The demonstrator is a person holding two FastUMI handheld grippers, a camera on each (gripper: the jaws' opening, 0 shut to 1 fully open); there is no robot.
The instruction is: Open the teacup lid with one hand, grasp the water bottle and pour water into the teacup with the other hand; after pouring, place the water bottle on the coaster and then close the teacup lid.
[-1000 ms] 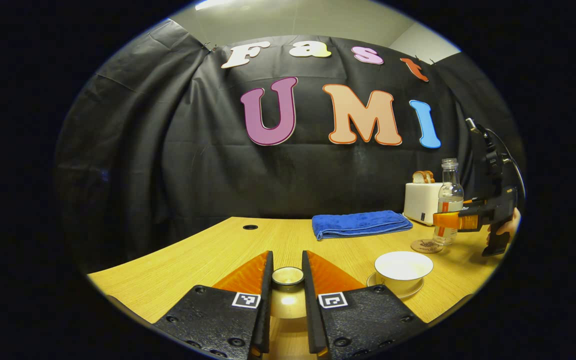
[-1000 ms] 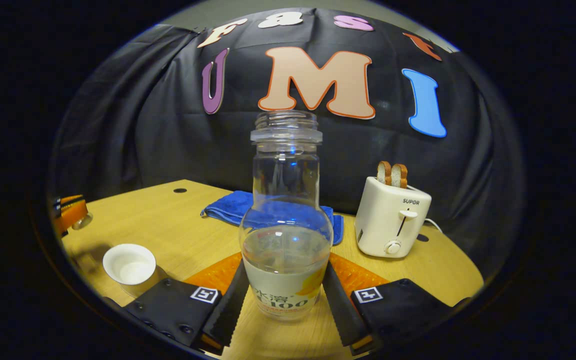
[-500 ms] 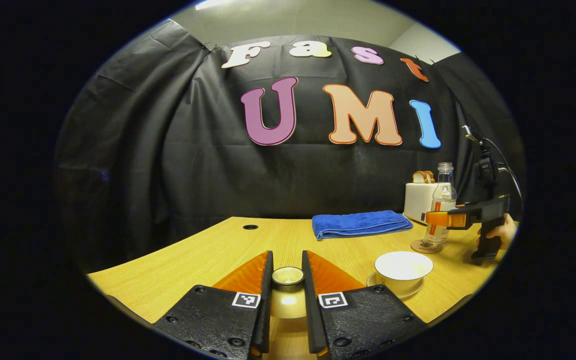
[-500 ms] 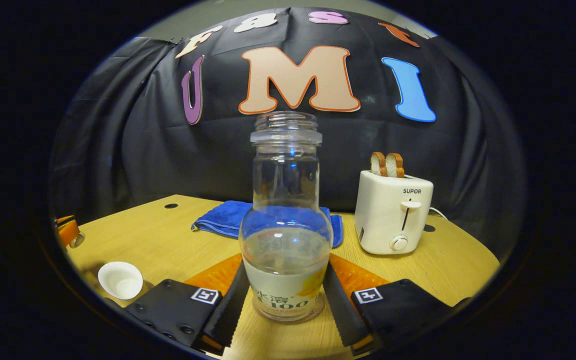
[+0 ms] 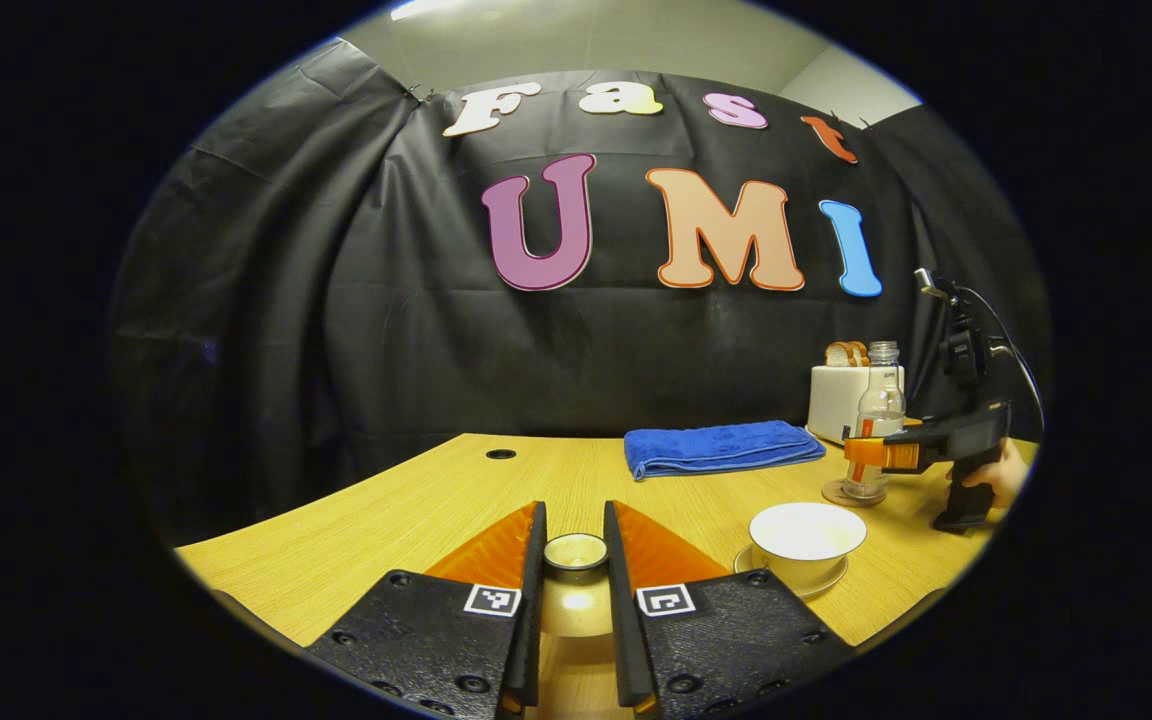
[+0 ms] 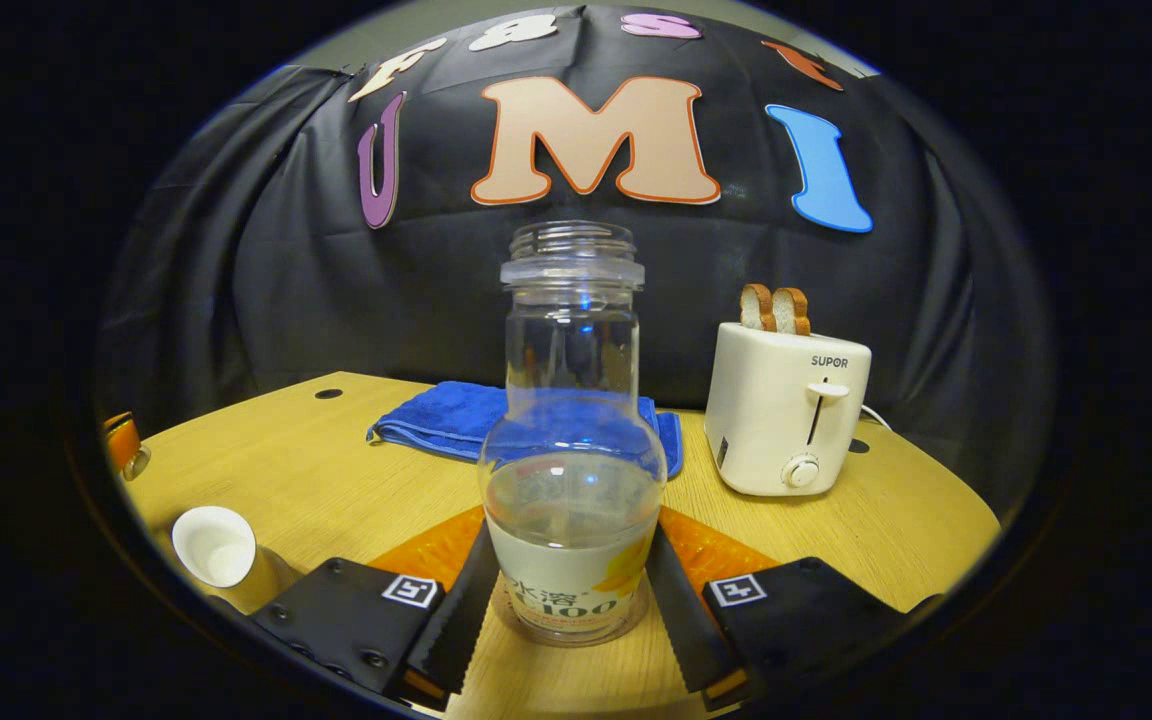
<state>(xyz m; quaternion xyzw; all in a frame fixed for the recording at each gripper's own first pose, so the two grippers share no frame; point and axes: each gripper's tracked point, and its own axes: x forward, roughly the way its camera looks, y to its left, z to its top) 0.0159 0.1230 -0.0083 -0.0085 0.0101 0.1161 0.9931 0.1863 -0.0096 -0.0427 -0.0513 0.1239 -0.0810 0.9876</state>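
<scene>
My right gripper (image 6: 568, 600) clamps the upright bottle (image 6: 572, 440) on the coaster (image 5: 853, 492); my left gripper (image 5: 574, 560), clamping the lid (image 5: 576, 552), sits left of the cup (image 5: 807, 532).

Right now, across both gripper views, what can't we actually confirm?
- Round wooden coaster: left gripper view, too small and far to tell whether the clear glass water bottle rests on it; in the right gripper view the right gripper hides the base.
- White teacup: water level unreadable, small at the edge.
- Cup lid: the left gripper covers its body.
- Person's hand: cut off.
</scene>
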